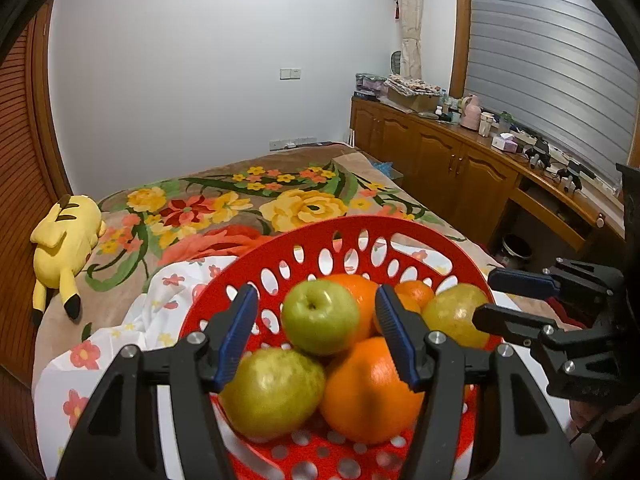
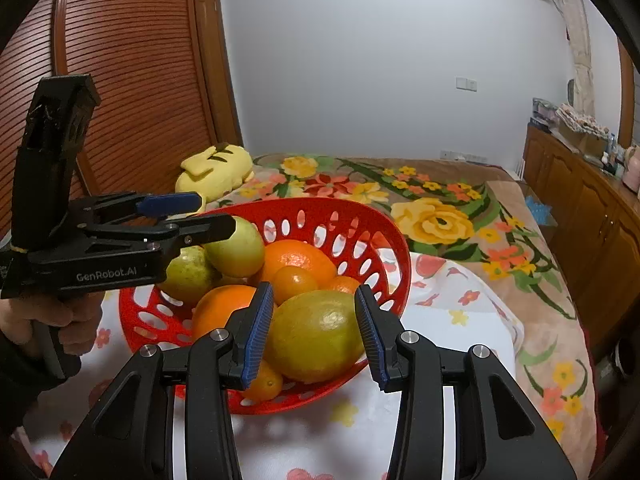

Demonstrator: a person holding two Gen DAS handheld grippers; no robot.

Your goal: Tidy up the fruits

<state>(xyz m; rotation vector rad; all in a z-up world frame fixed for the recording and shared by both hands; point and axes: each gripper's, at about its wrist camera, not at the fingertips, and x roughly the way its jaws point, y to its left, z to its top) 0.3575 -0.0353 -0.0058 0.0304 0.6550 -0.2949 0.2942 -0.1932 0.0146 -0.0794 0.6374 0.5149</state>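
Red plastic forms the perforated basket, which sits on a flowered white cloth over the bed, so the heaped fruit stays together. The left tool hangs open and empty above the pile, its blue pads to either side of the green apple without touching it. The right tool is open too, gripping nothing, with the big yellow-green pear directly ahead between its pads, probably the next pick. An orange lies below the left tool.
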